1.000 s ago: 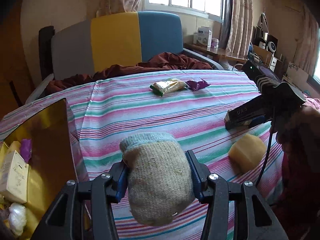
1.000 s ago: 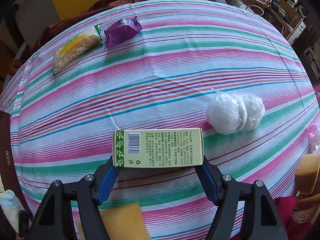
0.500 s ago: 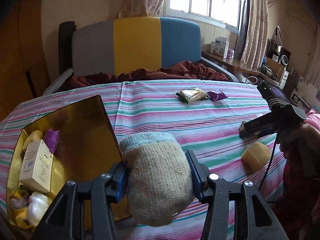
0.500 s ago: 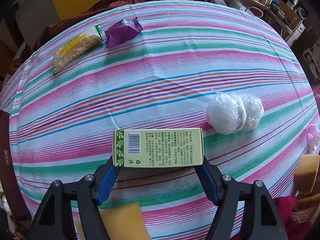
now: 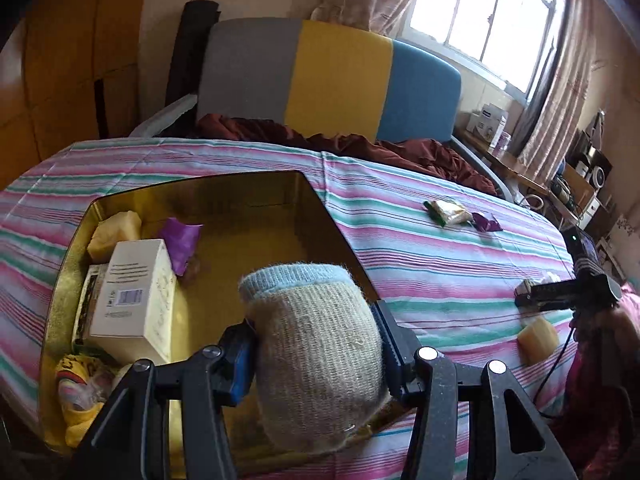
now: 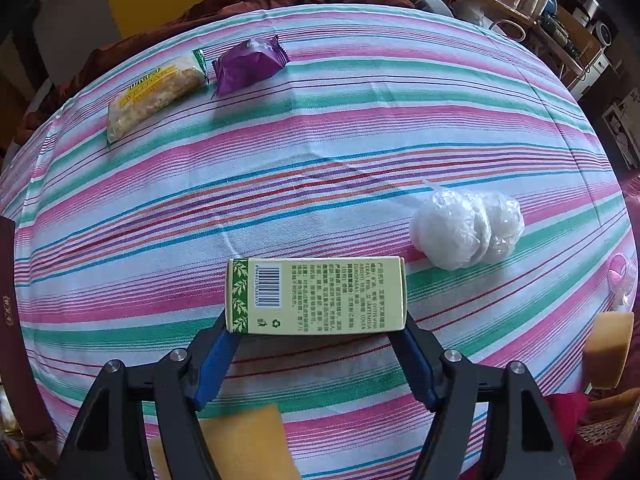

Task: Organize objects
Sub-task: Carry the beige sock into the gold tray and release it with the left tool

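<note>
Left gripper (image 5: 316, 344) fingers pinch one knitted sock (image 5: 320, 352); right gripper (image 6: 316, 320) fingers pinch one green box (image 6: 316, 295).

Daylight from blown-out window (image 5: 500, 12), dim corners, fisheye-bent edges, sharp focus

Grey, yellow and blue upholstered headboard (image 5: 328, 76); crumpled maroon blanket (image 5: 360, 148); beige curtains (image 5: 556, 92); bright paned window (image 5: 492, 16); striped bedsheet (image 6: 360, 128).

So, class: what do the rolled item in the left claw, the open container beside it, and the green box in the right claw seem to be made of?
Rolled sock: knitted yarn, fuzzy and ribbed, with a pale blue cuff. Gold tin: probably metal, since its glossy walls reflect the contents. Green box: printed cardboard, matte, with sharp folded edges and a barcode.
</note>
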Demonstrator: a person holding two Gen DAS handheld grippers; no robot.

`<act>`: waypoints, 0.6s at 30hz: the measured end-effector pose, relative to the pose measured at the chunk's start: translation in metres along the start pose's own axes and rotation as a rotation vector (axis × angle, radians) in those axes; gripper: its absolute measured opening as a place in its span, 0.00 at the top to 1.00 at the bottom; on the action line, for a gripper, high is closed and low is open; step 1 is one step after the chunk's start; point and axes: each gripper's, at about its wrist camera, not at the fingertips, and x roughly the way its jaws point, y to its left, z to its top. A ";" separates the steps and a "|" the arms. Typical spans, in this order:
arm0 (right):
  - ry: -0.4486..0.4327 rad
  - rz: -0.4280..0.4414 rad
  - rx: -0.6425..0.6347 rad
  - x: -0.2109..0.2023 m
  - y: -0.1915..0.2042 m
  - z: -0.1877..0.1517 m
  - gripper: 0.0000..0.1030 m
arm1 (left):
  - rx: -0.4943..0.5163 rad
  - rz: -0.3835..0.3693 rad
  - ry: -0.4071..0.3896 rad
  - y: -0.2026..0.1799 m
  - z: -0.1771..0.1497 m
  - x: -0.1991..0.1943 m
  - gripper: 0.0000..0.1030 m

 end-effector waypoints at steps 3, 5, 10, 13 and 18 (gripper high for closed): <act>-0.001 0.001 0.002 0.003 0.001 0.000 0.28 | -0.050 0.011 0.025 0.024 0.016 0.009 0.49; -0.002 -0.002 0.002 0.005 0.006 -0.003 0.28 | -0.069 0.018 0.044 0.035 0.028 0.019 0.49; -0.002 -0.001 0.003 0.005 0.006 -0.003 0.28 | -0.076 0.063 0.093 0.047 0.053 0.055 0.49; -0.002 -0.001 0.003 0.004 0.006 -0.003 0.28 | -0.096 0.087 0.135 0.055 0.067 0.082 0.48; -0.001 -0.002 0.002 0.005 0.007 -0.002 0.28 | -0.098 0.143 0.163 0.063 0.084 0.117 0.48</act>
